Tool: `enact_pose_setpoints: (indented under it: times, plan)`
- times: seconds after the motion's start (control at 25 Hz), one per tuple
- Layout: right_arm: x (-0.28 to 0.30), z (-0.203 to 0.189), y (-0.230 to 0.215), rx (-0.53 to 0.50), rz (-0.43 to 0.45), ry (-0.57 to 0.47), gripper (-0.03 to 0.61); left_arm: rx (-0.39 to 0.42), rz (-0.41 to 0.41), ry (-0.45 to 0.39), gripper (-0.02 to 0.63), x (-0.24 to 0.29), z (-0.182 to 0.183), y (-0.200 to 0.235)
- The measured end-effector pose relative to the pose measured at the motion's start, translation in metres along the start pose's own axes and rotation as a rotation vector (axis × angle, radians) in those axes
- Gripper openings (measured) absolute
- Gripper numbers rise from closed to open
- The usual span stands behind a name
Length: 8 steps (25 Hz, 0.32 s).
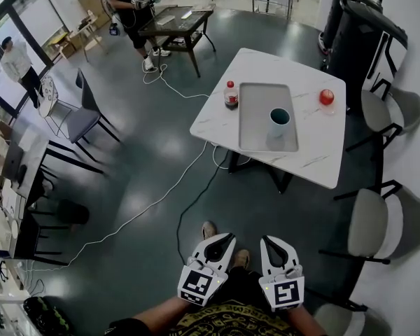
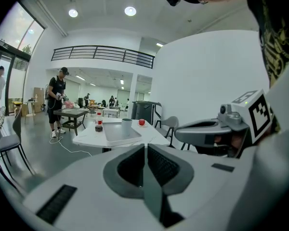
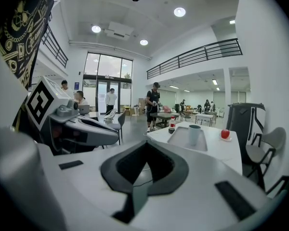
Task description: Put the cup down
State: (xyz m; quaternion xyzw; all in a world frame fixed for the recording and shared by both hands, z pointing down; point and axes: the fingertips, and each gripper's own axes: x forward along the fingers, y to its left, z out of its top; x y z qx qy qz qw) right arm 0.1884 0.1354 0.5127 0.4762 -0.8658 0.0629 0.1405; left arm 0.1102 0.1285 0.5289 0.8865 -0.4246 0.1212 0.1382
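My left gripper [image 1: 224, 238] and my right gripper [image 1: 269, 240] hung low in front of my body, side by side and a little apart, both tipped slightly toward the floor [image 1: 147, 159]. Both pairs of jaws were pressed together on nothing. Each gripper's own view showed the pads meeting at the tips, with only air in the hollow behind them. The cup [image 1: 279, 121] was not with me at all. It stood upright well ahead of the jaws and a little to their right, on the grey tray [image 1: 255, 110] in the middle of the white table [image 1: 315, 128]. Resting on its base like that, I judged it already set down, which would explain why I held both grippers idle and closed rather than reaching. A bottle [image 1: 231, 94] stood just beside the tray's left edge, and a red round thing [image 1: 327, 97] sat apart from the tray, beyond the cup and to the right, so the cup had bare tray around it on every side. Between my jaws and the table's near edge lay open floor, crossed only by a cable [image 1: 196, 194] that ran ahead and left of the jaws and passed under the table. I judged that cable the one thing to mind on a straight walk in. The chairs [image 1: 367, 222] crowded the space ahead and right of the jaws — the left side looked the freer way round.
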Motion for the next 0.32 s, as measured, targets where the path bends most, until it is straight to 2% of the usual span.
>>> enact_pose_setpoints:
  times: [0.32]
  plan:
    - [0.011,0.001,-0.004,0.000,-0.005,0.001,0.003,0.012,-0.005,0.002,0.029,0.008,0.003,0.009]
